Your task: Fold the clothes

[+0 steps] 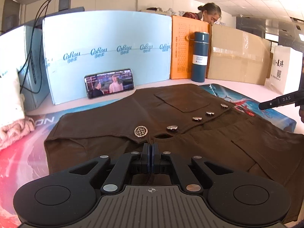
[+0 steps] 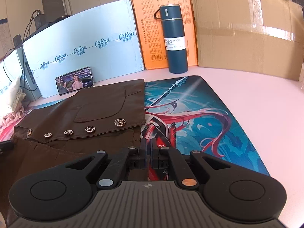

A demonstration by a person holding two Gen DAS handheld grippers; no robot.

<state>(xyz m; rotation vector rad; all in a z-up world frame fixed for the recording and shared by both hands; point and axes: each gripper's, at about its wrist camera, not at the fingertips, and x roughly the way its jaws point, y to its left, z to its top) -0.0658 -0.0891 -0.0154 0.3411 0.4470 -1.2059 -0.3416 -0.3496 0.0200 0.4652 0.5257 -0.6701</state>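
The left gripper (image 1: pixel 151 146) pinches the brown buttoned garment's (image 1: pixel 117 121) near edge, while the right gripper's (image 2: pixel 148 144) jaws sit nearly pressed together over the printed mat (image 2: pixel 209 117).

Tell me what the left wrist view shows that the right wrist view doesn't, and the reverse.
Only left wrist: the right gripper's finger coming in from the right, and a white bag.

Only right wrist: the mat's whole right half and the bare table beyond it.

Both: the brown garment with its buttons, the phone, the bottle and the boxes.
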